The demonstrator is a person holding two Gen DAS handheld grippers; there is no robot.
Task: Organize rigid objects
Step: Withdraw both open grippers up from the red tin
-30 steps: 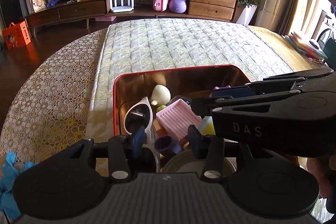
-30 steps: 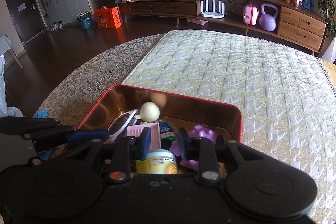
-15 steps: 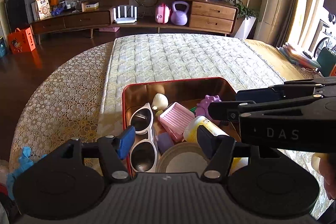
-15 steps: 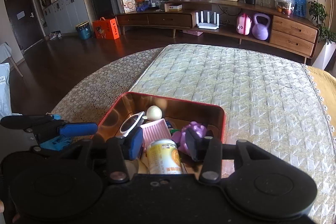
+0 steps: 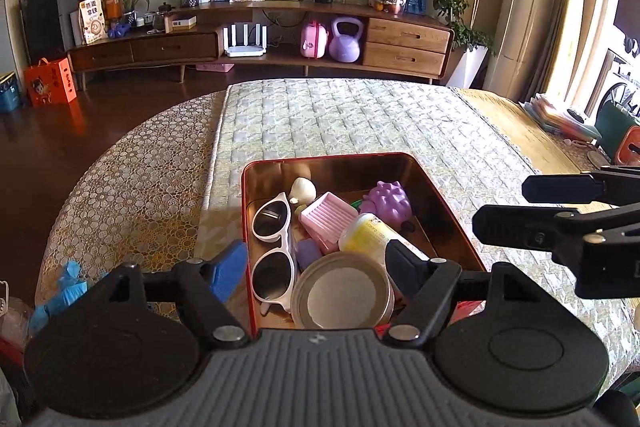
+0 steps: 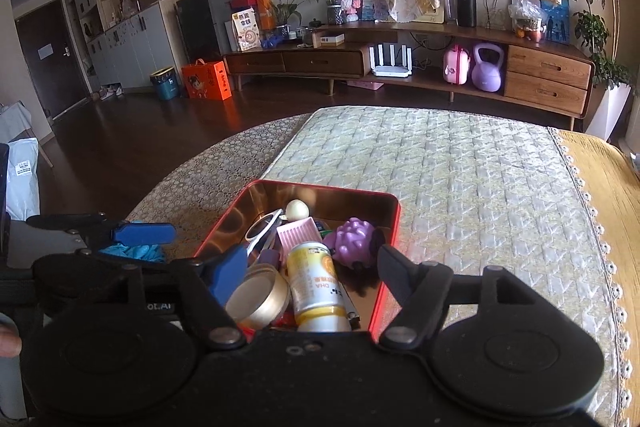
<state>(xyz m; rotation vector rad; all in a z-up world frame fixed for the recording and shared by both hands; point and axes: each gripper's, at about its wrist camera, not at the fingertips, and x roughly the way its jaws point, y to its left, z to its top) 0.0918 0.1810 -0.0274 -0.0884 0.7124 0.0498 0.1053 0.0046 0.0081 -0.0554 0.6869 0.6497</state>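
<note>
Red tin (image 5: 436, 195), near edge of the quilted table: crammed with hard, light pieces — white sunglasses (image 5: 276, 239), pink ridged box (image 5: 326, 219), yellow bottle (image 6: 316, 279), round tin (image 5: 340, 291); bottle slick, best pinched across its body. Left gripper (image 5: 316, 267) and right gripper (image 6: 310, 267) both opening, empty. Versus a second earlier, both sit higher, farther back, jaws wider.

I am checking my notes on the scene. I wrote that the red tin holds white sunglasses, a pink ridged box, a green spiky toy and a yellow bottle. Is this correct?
One detail is wrong: the spiky toy is purple, not green, as the left wrist view shows. The red tin does hold the white sunglasses, pink ridged box and yellow bottle.
</note>
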